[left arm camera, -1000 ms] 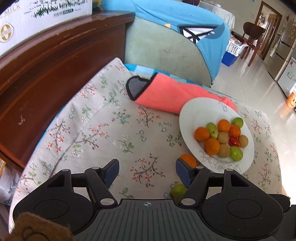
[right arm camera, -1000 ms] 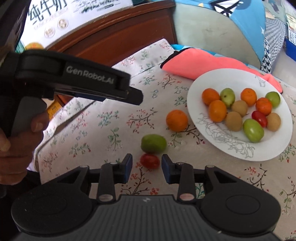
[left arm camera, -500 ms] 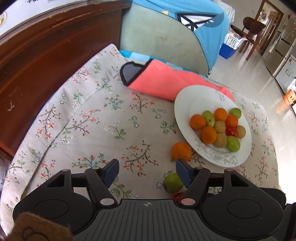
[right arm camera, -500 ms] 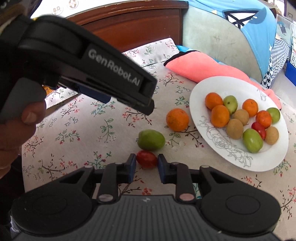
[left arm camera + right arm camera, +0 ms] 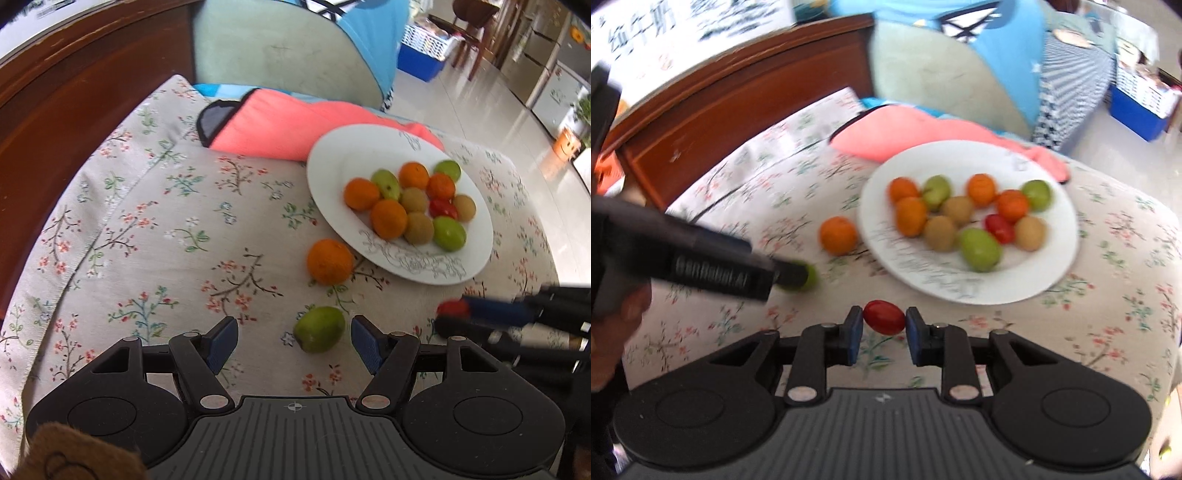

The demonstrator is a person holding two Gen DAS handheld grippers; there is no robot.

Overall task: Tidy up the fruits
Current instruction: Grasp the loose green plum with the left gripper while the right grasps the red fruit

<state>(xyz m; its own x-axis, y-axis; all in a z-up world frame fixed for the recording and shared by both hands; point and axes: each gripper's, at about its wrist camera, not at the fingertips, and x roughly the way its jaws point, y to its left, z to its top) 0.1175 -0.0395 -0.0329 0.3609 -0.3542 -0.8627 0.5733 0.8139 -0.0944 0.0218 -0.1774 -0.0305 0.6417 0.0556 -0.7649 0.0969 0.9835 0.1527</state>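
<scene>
A white plate [image 5: 332,177] on the floral cloth carries several oranges, green fruits, kiwis and one red tomato. An orange [image 5: 329,261] lies on the cloth just left of the plate. My left gripper [image 5: 293,332] is open low over the cloth, and a green fruit [image 5: 319,328] lies between its fingers, nearer the right one, untouched. My right gripper [image 5: 884,323] is shut on a small red tomato [image 5: 884,317], held a little above the cloth in front of the plate [image 5: 1052,251]. In the right wrist view the left gripper's tip covers most of the green fruit [image 5: 810,275].
A pink folded cloth [image 5: 295,125] lies behind the plate. Dark wooden furniture [image 5: 55,110] borders the cloth on the left, and a chair with a blue cover [image 5: 288,48] stands at the back. The cloth's right edge drops to a tiled floor.
The right gripper's jaws closed on the red tomato and carried it off the cloth, to the right toward the plate. The left gripper sank and moved over to the green fruit.
</scene>
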